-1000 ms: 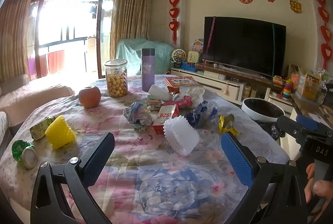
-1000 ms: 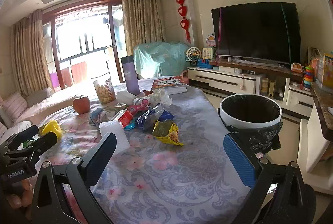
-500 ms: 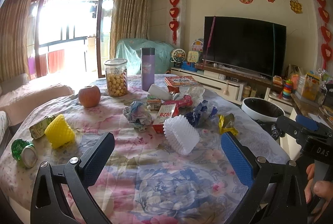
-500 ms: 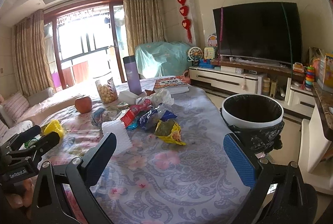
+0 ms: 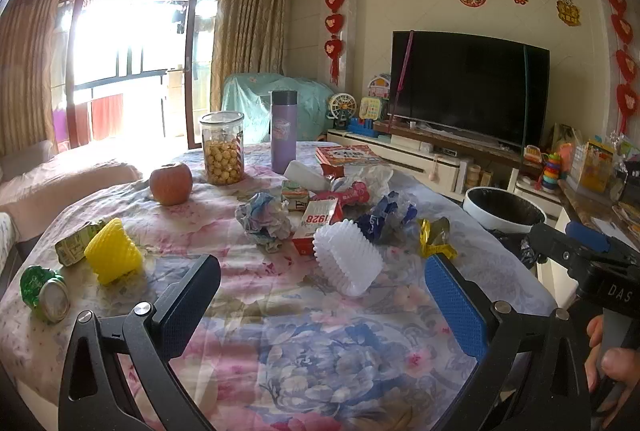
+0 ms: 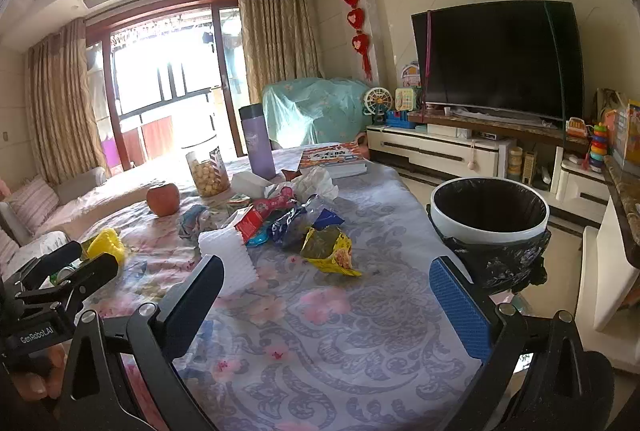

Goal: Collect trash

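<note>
Trash lies uncollected across the table, so by my reading the job has hardly begun. The bin, lined with a black bag, stands just off the table's right edge, and what shows of its inside looks dark and bare, though its bottom is hidden.

Largest of the litter is the white foam fruit sleeve, lying on its side nearest the left hand-held gripper. Behind it sit a red carton marked 1928, a crumpled paper ball, a blue wrapper and a yellow snack bag, the last being nearest the bin. Off to the left are a yellow foam sleeve, a squashed green carton and a green can.

An apple, a jar of snacks, a purple flask and a book are probably not rubbish and should stay.

Both the left and the right hand-held gripper hover over the cloth with jaws spread wide, holding nothing. Every piece remains to be picked up and dropped in the bin.
</note>
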{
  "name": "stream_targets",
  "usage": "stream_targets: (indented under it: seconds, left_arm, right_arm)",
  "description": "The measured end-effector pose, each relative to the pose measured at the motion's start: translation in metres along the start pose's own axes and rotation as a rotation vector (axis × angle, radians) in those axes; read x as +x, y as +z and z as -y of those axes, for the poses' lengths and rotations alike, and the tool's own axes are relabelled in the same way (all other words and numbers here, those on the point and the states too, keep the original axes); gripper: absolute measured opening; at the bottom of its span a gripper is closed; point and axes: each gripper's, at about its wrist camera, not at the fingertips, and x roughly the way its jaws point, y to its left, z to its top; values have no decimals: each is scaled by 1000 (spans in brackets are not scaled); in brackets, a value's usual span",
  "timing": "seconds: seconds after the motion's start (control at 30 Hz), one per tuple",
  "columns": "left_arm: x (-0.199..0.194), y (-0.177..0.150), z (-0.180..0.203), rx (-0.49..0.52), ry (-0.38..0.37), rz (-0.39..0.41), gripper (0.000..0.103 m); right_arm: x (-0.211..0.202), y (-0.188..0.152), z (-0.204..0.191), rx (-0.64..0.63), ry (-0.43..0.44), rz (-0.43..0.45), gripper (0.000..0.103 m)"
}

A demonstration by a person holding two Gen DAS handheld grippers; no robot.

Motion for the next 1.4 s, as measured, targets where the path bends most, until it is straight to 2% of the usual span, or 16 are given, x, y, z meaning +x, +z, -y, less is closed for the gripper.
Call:
stream_targets:
  seconds: [1.07,1.4]
  left_arm:
    - [6,-6,-4,-12,-3,-12,102]
    - [30,-6,-7,-21,-16,-88,102]
  right_arm:
    - [5,-3,0,19,19,-22,103]
    - [23,-4,11,46,43,-83,103]
